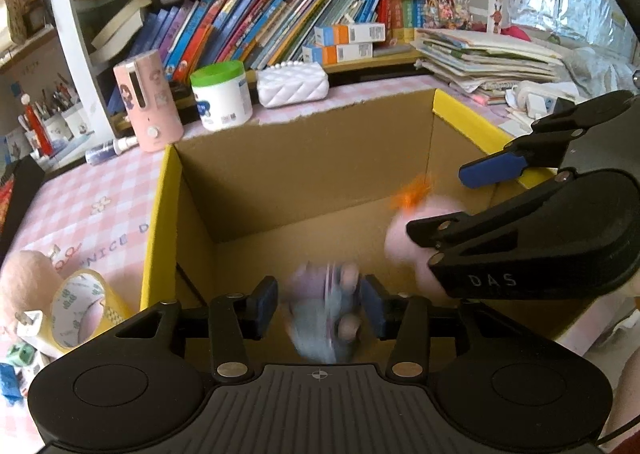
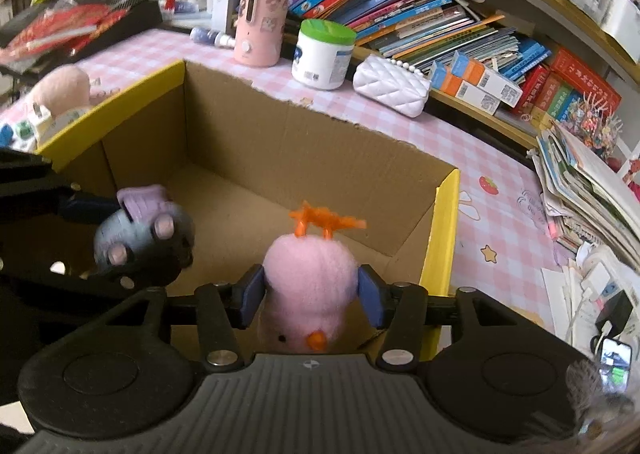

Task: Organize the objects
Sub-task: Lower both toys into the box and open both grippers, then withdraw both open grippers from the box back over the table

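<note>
left gripper (image 1: 320,304): jaws apart, grey-purple plush (image 1: 324,314) loose between | right gripper (image 2: 312,292): apart around pink chick plush (image 2: 308,282) | both soft, light; pinch mid-body | over cardboard box (image 2: 320,142)

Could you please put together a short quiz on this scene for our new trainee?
1. What colour is the lid of the white jar standing behind the cardboard box? A red, B green, C blue.
2. True or false: the pink chick toy is between the fingers of the right gripper, over the open box.
3. What is between the fingers of the left gripper?

Key: 1 B. 2 True. 3 A grey and purple plush toy, blurred in the left wrist view.
</note>
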